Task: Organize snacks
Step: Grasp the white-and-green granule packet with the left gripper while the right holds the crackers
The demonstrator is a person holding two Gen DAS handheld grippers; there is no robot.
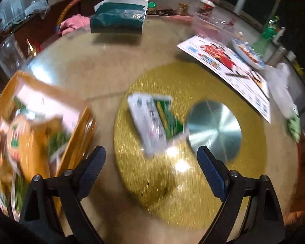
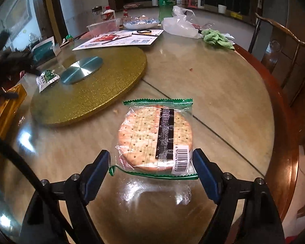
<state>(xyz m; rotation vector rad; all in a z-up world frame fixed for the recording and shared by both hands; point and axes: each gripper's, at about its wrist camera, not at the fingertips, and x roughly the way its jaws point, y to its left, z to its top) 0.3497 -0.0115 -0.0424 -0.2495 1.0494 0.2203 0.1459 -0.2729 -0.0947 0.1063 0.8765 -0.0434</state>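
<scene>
The right gripper (image 2: 151, 162) is spread wide, and the cracker pack (image 2: 155, 137) lies flat on the table (image 2: 213, 93) with its near end between the two fingers, not squeezed yet. The pack looks light and its clear wrap looks slippery. The round crackers inside would likely snap, so a soft pinch on the two side edges seems best. The left gripper (image 1: 151, 160) is wide apart too and holds nothing. In front of it a small green and white snack packet (image 1: 152, 120) lies on the gold turntable (image 1: 193, 183), just beside the shiny metal disc (image 1: 215, 130). The orange box (image 1: 77, 142) with snacks in it sits to the left, very blurry. A poster (image 2: 120, 38), a blue bowl (image 2: 141, 23), a plastic bag (image 2: 179, 25) and a green cloth (image 2: 217, 37) lie well apart, out of the way.
</scene>
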